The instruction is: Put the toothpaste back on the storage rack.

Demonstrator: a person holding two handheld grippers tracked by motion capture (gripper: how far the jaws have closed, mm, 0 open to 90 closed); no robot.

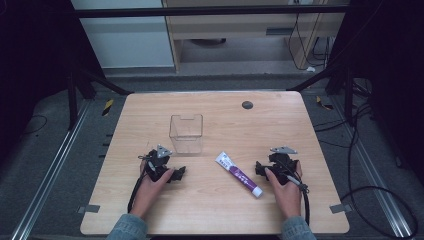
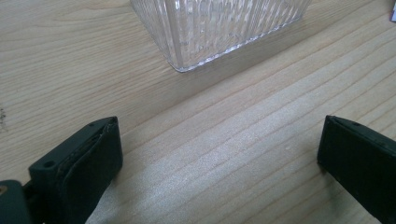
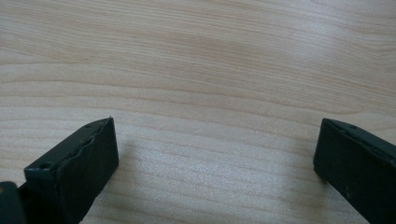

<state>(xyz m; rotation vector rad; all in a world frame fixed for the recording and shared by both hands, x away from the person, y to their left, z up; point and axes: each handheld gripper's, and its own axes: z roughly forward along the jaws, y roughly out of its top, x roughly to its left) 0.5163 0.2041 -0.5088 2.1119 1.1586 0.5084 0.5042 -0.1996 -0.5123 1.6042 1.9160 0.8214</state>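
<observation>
A clear ribbed plastic box (image 1: 186, 133) stands upright on the wooden table (image 1: 220, 215), near its middle. To its right lies a white and purple tube (image 1: 238, 174), slanting toward the front right. My left gripper (image 1: 172, 172) rests on the table just in front of the box, held by a hand; its jaws stand wide apart over bare wood, and the box corner (image 2: 219, 32) is close ahead in the left gripper view. My right gripper (image 1: 265, 167) rests right of the tube, jaws wide apart over bare wood (image 3: 210, 140), nothing between them.
A small dark round disc (image 1: 247, 104) lies near the table's far edge. Cables (image 1: 365, 190) trail on the floor to the right. Metal rails (image 1: 50, 165) run along the floor on both sides, and a desk (image 1: 240, 30) stands beyond the table.
</observation>
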